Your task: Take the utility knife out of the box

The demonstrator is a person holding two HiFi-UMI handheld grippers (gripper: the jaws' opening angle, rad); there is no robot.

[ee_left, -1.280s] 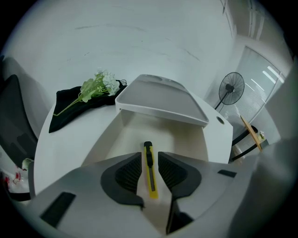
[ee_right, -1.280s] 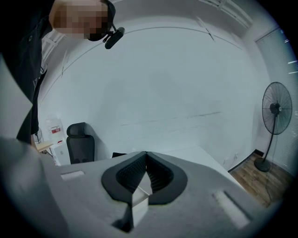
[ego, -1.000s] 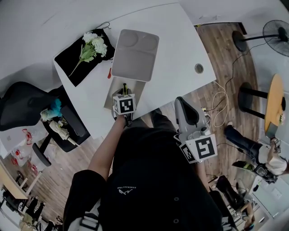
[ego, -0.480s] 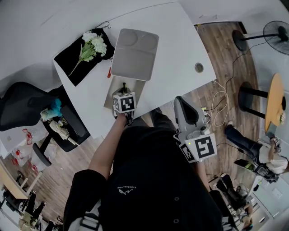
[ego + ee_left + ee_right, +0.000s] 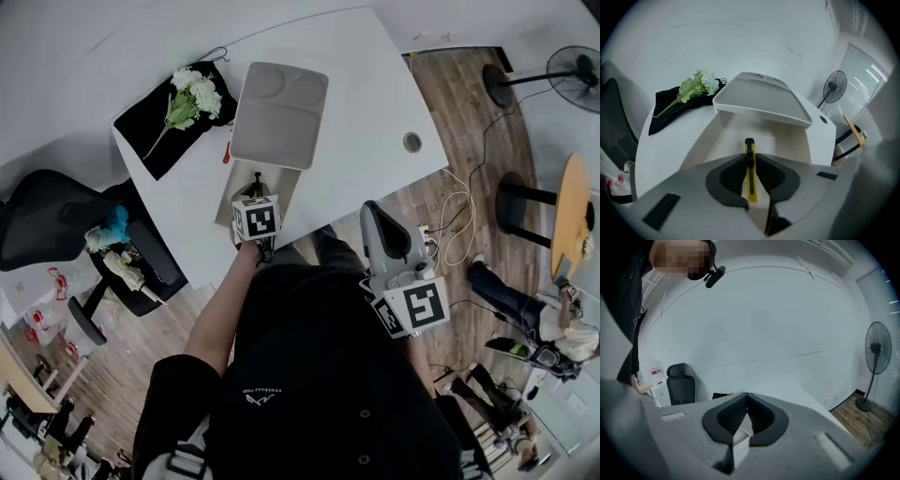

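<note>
In the left gripper view my left gripper (image 5: 750, 161) is shut on the yellow-and-black utility knife (image 5: 750, 176). The knife's black tip points over the inside of the open white box (image 5: 787, 138). The box's lid (image 5: 759, 99) stands raised behind it. From the head view, the left gripper (image 5: 258, 190) hangs over the box (image 5: 281, 180) at the table's near edge, and the knife (image 5: 258, 178) sticks out ahead of the jaws. My right gripper (image 5: 370, 214) is off the table's edge, over the floor. In its own view the right gripper (image 5: 746, 397) is shut with nothing in it.
A black cloth (image 5: 155, 127) with white flowers (image 5: 195, 94) lies on the table's left part, and a small red thing (image 5: 226, 153) sits beside the lid. There is a cable hole (image 5: 412, 142) at the table's right. A black office chair (image 5: 56, 220) stands to the left and a fan (image 5: 572, 66) to the right.
Hardly anything differs. The left gripper holds the knife at the same spot over the box, and the right gripper has drifted only slightly.
</note>
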